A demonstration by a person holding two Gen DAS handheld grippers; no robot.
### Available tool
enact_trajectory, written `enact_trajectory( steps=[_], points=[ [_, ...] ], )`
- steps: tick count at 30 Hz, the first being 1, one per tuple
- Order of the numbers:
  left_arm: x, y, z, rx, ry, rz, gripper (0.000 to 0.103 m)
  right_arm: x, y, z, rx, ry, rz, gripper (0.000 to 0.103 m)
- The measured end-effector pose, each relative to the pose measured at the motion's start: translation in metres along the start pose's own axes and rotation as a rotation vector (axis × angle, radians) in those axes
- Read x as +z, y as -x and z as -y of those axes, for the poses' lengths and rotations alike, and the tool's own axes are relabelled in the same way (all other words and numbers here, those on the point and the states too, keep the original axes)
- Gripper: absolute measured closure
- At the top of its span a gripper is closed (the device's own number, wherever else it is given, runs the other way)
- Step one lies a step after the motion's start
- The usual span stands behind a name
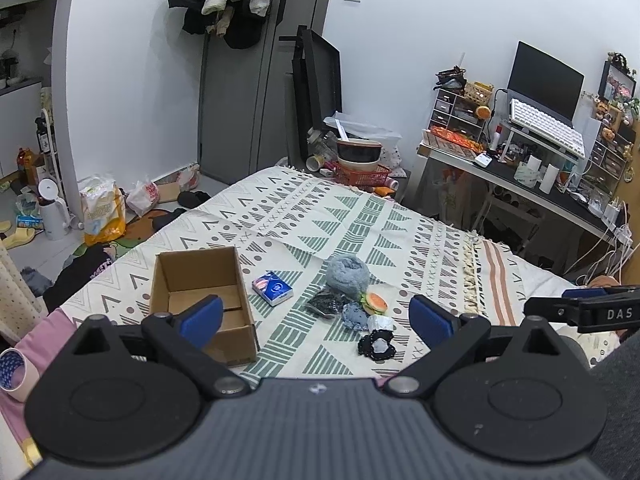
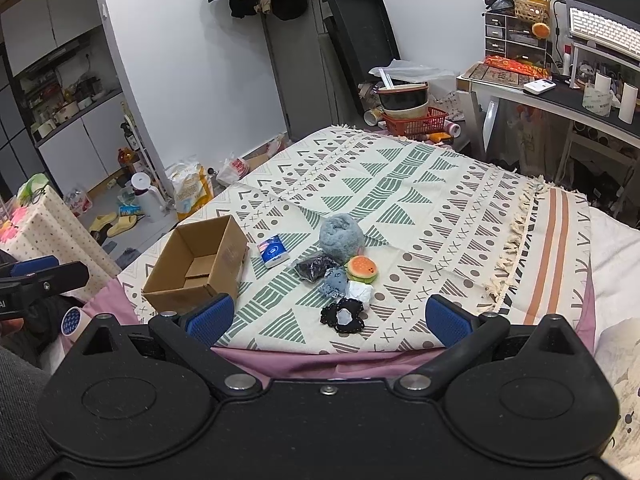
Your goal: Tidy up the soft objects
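Soft objects [image 2: 344, 276] sit clustered beside the empty cardboard box [image 2: 200, 264], ready for packing; your left gripper [image 1: 316, 320] and right gripper [image 2: 326, 316] hover wide, holding nothing.

Two wrist fisheyes over the near edge of a bed, both facing the far wall.

Each looks forward and down between its own blue pads: left gripper [image 1: 318, 320], right gripper [image 2: 328, 318]. Both share the patterned blanket [image 1: 360, 216], the cardboard box [image 1: 200, 292], the soft pile [image 2: 344, 268] and the desk [image 1: 520, 176] at far right.
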State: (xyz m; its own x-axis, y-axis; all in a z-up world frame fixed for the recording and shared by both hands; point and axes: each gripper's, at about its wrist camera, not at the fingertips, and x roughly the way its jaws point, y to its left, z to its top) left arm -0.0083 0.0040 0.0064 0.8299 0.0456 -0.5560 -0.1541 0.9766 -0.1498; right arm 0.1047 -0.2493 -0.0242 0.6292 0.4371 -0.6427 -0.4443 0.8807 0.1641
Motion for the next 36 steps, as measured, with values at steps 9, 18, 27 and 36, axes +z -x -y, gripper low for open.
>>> enact_trajectory(
  steps=[9, 18, 27, 36],
  points=[
    [0.000, -0.002, -0.010, 0.038, 0.004, -0.003, 0.004, 0.000, 0.000, 0.003, 0.000, -0.001, 0.002, 0.000],
    [0.004, -0.014, -0.022, 0.043, 0.006, -0.028, 0.004, 0.000, -0.009, 0.008, 0.014, 0.003, -0.012, 0.000],
    [0.011, -0.041, -0.026, 0.042, -0.034, -0.040, 0.004, 0.005, -0.037, 0.021, 0.039, -0.026, -0.056, 0.000],
    [0.022, -0.090, -0.027, 0.021, -0.042, -0.075, 0.005, 0.015, -0.085, 0.030, 0.073, -0.088, -0.132, 0.000]
  ],
)
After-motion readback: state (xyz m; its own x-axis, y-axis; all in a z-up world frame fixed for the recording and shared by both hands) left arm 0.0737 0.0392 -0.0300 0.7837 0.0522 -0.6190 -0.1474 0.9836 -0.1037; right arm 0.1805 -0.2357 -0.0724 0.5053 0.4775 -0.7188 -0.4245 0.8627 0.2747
